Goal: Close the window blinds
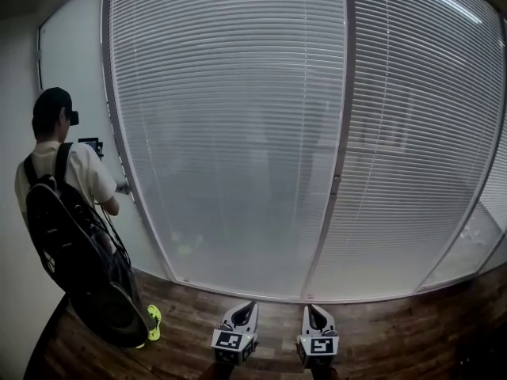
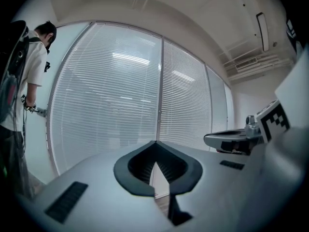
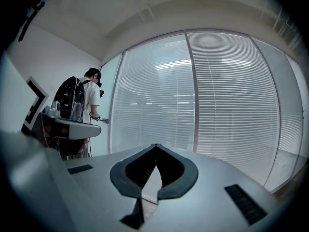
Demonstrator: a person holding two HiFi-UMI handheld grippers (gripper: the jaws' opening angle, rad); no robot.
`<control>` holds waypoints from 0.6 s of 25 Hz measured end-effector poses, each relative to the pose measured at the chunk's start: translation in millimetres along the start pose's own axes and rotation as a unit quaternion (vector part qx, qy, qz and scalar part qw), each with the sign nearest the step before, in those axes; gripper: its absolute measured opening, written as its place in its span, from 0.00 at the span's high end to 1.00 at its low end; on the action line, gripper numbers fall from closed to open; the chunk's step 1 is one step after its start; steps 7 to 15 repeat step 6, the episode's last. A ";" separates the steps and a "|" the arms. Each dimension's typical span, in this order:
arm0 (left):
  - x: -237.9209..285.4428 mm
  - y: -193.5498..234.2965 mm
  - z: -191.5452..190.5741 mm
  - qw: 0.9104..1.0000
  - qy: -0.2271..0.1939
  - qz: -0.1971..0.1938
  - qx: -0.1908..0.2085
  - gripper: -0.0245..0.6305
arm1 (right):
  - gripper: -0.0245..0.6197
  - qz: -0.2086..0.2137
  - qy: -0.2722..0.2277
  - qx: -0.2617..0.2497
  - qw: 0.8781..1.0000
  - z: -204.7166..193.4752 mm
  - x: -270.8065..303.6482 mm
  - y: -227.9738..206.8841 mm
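The left gripper [image 2: 155, 142] and right gripper [image 3: 155, 145] are both pinched closed, empty, well back from the blinds [image 1: 238, 133] covering the window [image 1: 345, 93]. A reach toward its left edge could bump the person [image 1: 67, 180] standing there.

The blinds [image 1: 230, 133] are striped in pale grey-white slats; the floor [image 1: 396, 331] is patterned in dark brown planks.

A dark wood-plank floor [image 1: 380, 331] is laid up to a wide window wall [image 1: 71, 62], which is divided by slim vertical mullions [image 1: 342, 133]. A plain white wall [image 1: 12, 93] is joined at the left. A long light fixture [image 2: 263, 30] is mounted on the white ceiling [image 2: 193, 18].
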State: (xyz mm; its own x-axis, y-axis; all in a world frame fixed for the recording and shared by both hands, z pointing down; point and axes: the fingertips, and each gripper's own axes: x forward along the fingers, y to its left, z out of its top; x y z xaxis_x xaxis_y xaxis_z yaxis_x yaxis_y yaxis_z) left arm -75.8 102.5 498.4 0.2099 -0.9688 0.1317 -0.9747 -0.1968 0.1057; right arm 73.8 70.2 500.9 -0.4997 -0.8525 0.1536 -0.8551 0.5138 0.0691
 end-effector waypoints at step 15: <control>6.1 14.2 3.3 1.000 0.001 0.008 -0.001 0.96 | 0.96 0.013 -0.002 -0.024 1.000 5.6 12.6 10.2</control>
